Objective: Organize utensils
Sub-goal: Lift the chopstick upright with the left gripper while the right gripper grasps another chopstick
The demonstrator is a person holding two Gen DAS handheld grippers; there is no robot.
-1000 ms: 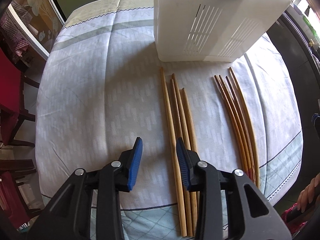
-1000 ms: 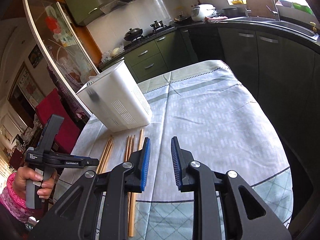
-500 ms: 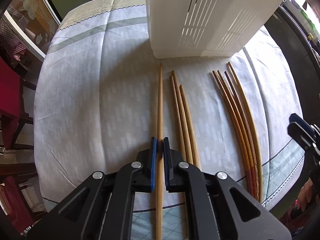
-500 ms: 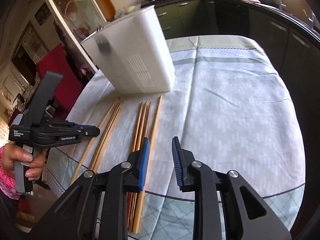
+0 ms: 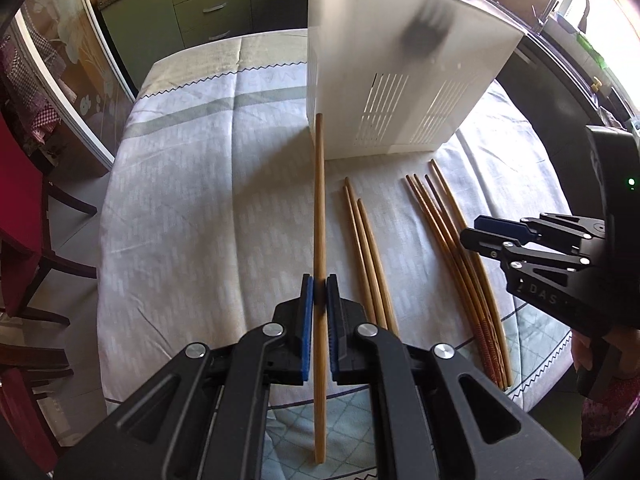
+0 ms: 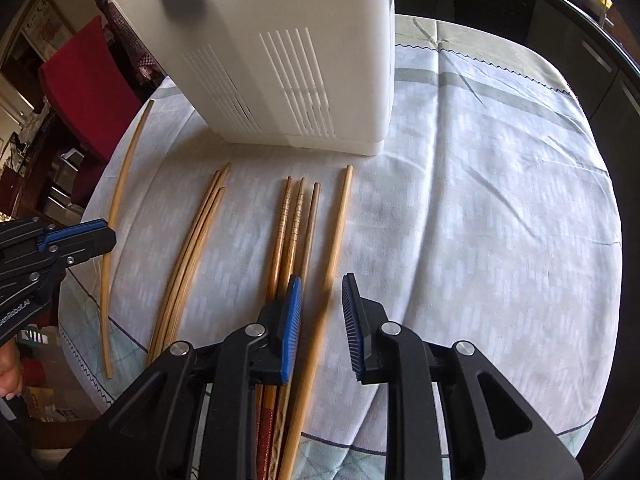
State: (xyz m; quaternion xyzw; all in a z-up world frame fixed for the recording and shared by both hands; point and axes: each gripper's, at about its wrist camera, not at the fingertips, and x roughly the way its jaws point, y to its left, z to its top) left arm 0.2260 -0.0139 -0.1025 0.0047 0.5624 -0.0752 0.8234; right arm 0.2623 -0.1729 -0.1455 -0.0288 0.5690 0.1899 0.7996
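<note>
A dark blurred smudge (image 5: 424, 32) showed through the white utensil holder's (image 5: 360, 60) wall; what it was could not be told. The near ends of the dark chopsticks (image 6: 280, 240) were hidden under the right gripper (image 6: 320, 308). The holder's top was cut off by the right wrist view's upper edge.

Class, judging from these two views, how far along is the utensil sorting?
Done: little that shows; the white holder's contents are hidden. In hand: the left gripper clamps one light chopstick; the right gripper straddles another, open. Left: three light chopsticks and the darker chopsticks lie on the tablecloth.
</note>
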